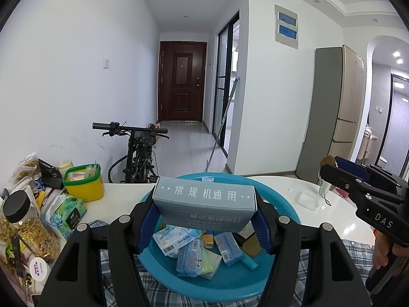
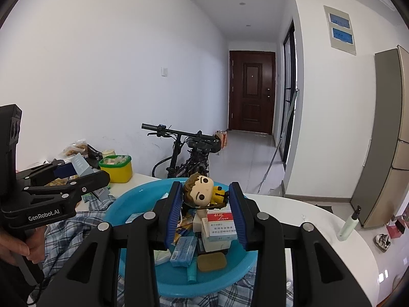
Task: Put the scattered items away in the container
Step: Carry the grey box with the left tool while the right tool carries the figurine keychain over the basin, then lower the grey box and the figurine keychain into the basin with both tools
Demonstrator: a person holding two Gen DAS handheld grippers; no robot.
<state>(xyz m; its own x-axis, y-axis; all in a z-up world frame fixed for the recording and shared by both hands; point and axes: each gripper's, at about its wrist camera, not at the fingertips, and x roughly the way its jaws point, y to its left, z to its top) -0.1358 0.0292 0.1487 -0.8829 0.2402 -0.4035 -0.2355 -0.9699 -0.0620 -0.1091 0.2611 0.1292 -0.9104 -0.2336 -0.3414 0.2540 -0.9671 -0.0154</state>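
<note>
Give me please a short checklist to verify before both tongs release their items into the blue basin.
1. Left tongs grip the grey box: ok.
2. Right tongs shut on the doll figure: ok.
3. Grey box is over the blue basin: ok.
4. Doll figure is over the basin: ok.
5. Basin has room among its packets: ok, though crowded.
6. Drop height above the packets: cannot tell.

I see white glossy table (image 1: 332,220), rounded edge at right. Plaid cloth (image 1: 358,258) spread on near part; blue basin (image 1: 286,209) sits on cloth. Yellow tub with green rim (image 1: 84,184) on far left, beside floral tissue pack (image 1: 66,209) and jar with black lid (image 1: 28,227). Clear shallow dish (image 1: 308,199) right of basin. Pale green spray bottle (image 2: 349,222) upright near right edge.
</note>
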